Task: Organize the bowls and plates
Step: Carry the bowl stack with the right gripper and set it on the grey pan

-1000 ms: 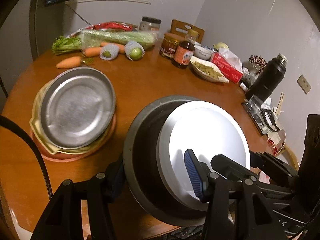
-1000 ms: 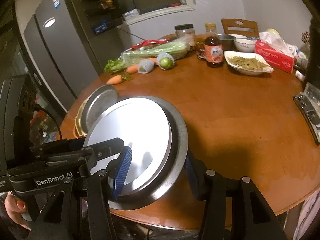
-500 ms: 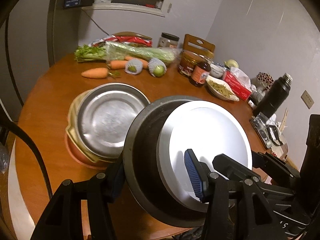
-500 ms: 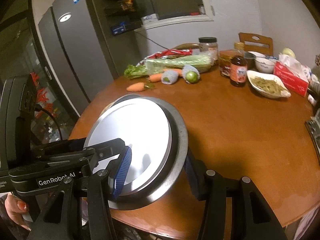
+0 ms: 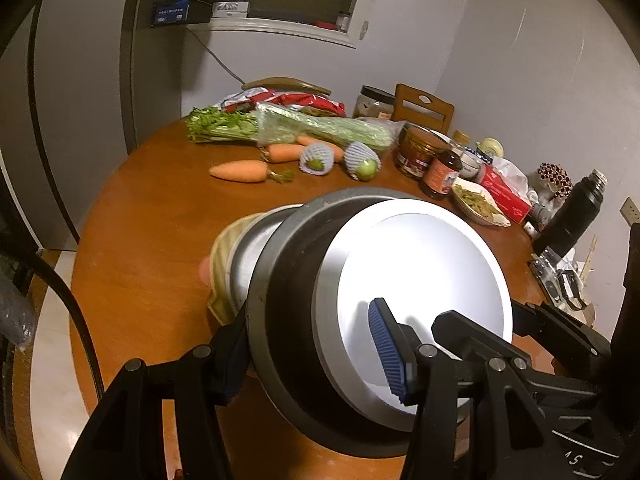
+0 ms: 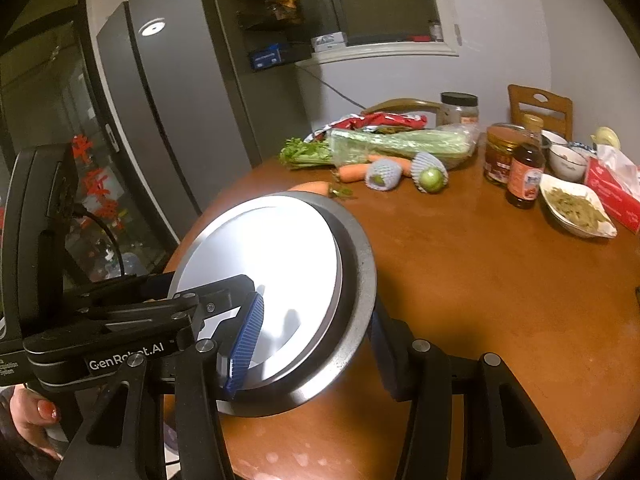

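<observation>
Both grippers (image 5: 312,356) (image 6: 312,332), one marked "GenRobot.AI", clamp the stacked plates (image 5: 420,296), seemingly two.

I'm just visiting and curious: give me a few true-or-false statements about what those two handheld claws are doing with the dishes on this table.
1. Both grippers, left and right, clamp the same dark plate. True.
2. A white plate sits nested in the dark plate. True.
3. The plates lie flat on the table. False: they are tilted, held up off it.
4. The right gripper's jaws are wide open and empty. False: they are shut on the plates' rim.
5. Another stack of dishes sits just behind the held plates. True.
</observation>
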The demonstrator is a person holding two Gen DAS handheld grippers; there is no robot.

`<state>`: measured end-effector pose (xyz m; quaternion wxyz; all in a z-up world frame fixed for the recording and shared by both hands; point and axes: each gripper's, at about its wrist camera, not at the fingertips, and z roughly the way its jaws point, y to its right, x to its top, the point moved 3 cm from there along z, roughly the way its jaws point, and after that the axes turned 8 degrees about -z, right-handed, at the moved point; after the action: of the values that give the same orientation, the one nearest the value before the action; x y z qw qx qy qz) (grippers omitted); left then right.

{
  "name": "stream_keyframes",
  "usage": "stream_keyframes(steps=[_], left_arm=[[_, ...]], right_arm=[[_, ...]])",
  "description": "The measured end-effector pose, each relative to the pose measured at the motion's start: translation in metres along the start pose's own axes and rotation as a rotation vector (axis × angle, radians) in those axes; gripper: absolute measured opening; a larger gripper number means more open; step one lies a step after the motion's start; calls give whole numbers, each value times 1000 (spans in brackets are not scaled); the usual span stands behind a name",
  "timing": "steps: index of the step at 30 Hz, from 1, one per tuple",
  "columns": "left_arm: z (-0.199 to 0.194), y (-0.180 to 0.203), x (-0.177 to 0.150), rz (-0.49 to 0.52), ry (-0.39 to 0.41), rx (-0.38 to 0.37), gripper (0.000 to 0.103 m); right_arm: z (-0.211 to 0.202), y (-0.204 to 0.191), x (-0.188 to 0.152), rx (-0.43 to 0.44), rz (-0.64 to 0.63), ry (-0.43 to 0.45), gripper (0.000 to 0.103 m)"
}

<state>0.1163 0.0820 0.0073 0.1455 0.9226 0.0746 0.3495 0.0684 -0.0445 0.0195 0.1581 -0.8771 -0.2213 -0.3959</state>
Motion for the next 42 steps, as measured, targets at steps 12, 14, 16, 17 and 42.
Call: stream_keyframes(steps=[12, 14, 16, 17, 42], left_arm=[[15, -24, 15, -15, 13, 7, 55], [22, -28, 16, -18, 10, 10, 55], [27, -30, 16, -20, 7, 11, 55], [30, -31, 15, -21, 3, 13, 55], [56, -45, 14, -21, -11, 52, 55]], right_arm=[[27, -13, 17, 3, -26, -1, 53], [33, -13, 17, 0, -29, -6, 53], [40, -13, 17, -1, -32, -11, 53], [44, -12, 16, -2, -31, -16, 53], [77, -10, 8, -65, -70, -47, 52]])
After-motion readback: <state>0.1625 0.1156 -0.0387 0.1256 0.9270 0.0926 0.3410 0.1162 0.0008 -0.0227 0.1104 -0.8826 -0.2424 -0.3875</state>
